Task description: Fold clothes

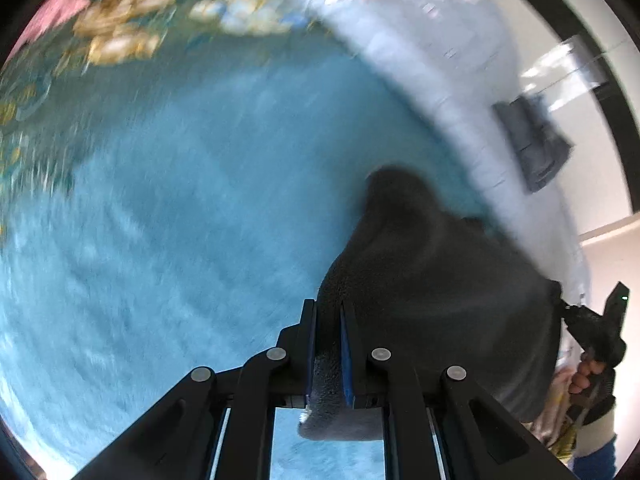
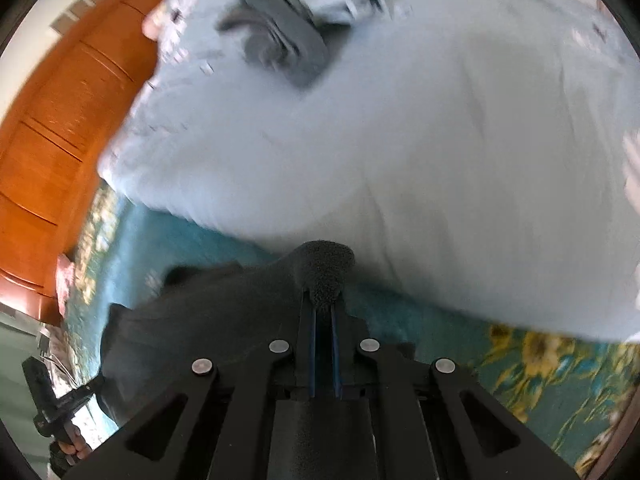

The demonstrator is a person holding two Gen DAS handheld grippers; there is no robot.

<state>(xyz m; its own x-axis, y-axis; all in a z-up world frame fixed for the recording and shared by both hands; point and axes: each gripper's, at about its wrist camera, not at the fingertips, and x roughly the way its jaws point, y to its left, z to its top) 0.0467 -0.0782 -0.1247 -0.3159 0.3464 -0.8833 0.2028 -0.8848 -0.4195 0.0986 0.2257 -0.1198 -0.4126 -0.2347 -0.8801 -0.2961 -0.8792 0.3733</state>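
Basically, left wrist view: left gripper point(image 1: 328, 320) clamped on one edge of a dark fleece garment point(image 1: 432, 264), which hangs above a teal blanket point(image 1: 180, 220) with a floral border. Pale sheet point(image 1: 440, 80) behind, grey folded cloth point(image 1: 532, 144) on it. Right gripper point(image 1: 596, 328) in a person's hand at the far right, touching the garment's other edge.

Right wrist view: right gripper point(image 2: 324, 312) pinched tight on a tuft of the dark fleece garment point(image 2: 200, 320). Orange wooden headboard point(image 2: 72, 120) at left; the picture is blurred.
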